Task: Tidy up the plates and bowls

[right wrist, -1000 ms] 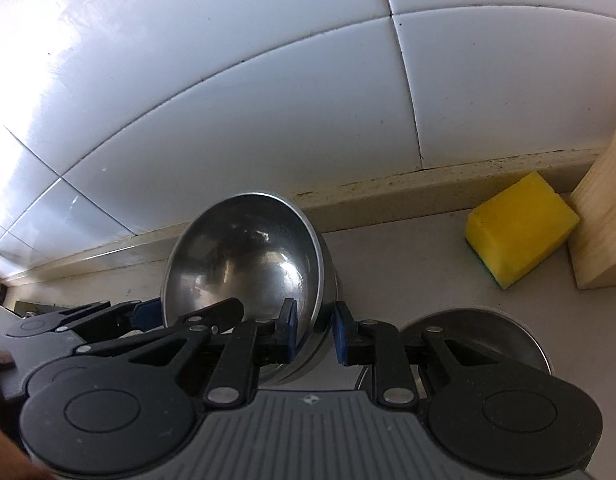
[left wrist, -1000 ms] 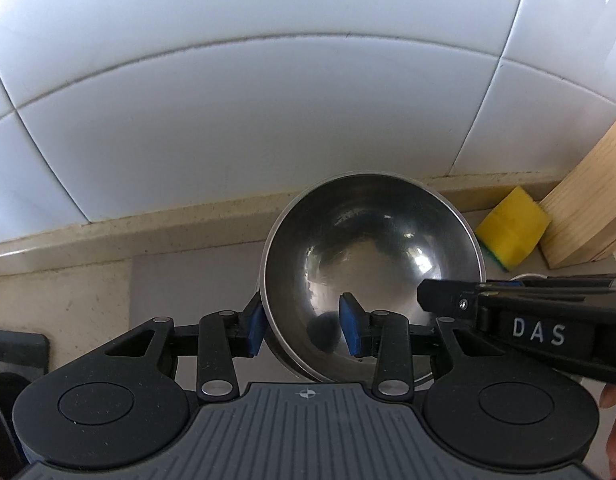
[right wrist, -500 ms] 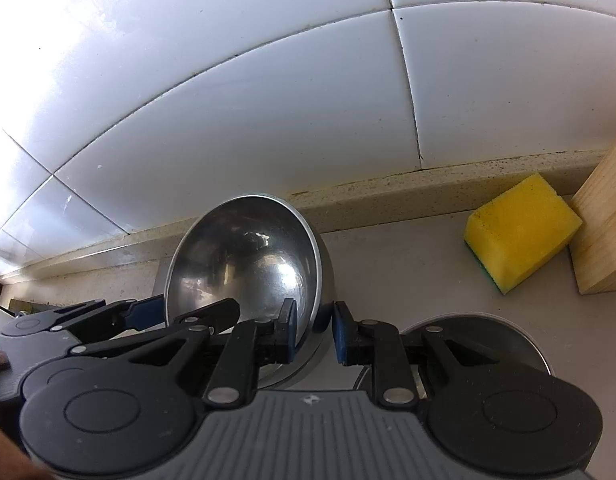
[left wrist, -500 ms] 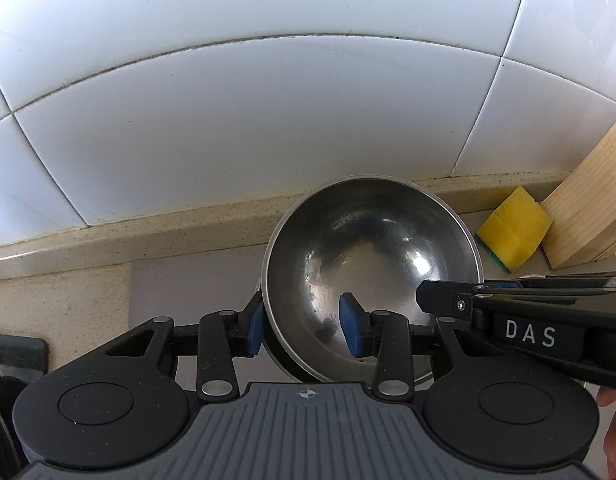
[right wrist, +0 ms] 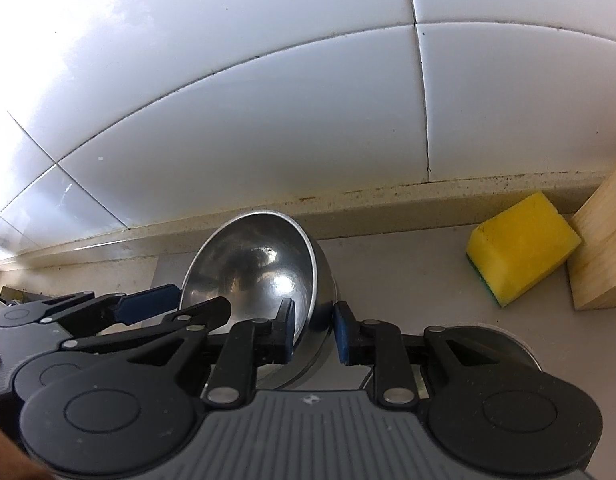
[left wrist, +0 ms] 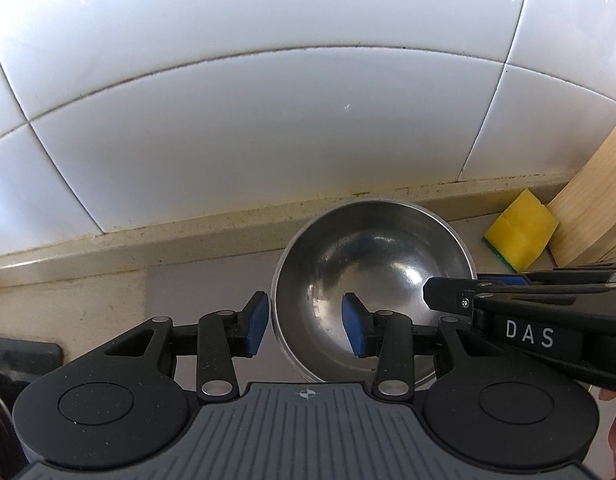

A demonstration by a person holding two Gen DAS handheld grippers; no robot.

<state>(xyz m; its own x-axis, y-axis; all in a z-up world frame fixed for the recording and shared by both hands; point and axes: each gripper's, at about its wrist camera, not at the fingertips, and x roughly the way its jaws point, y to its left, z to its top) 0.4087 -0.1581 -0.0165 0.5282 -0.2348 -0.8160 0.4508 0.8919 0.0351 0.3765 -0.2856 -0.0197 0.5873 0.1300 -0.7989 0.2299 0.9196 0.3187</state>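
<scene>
- Bowl (left wrist: 371, 292) tilted, mouth toward the cameras, near the wall on the counter (right wrist: 407, 264), over a second steel dish (right wrist: 507, 344).
- Left gripper (left wrist: 304, 326) part open, pads astride the rim, apparently not pinching.
- Right gripper (right wrist: 313, 334) narrowly open astride the opposite rim; contact uncertain.
- Both sides bracketed, likely to steady the tilt.
- Sponge (right wrist: 519, 246) well aside.

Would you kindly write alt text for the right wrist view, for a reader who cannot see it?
The right gripper straddles the rim of a tilted steel bowl, one blue pad inside and one outside, while the left gripper reaches in from the left. A yellow sponge lies beside a wooden block under white tiles.
</scene>
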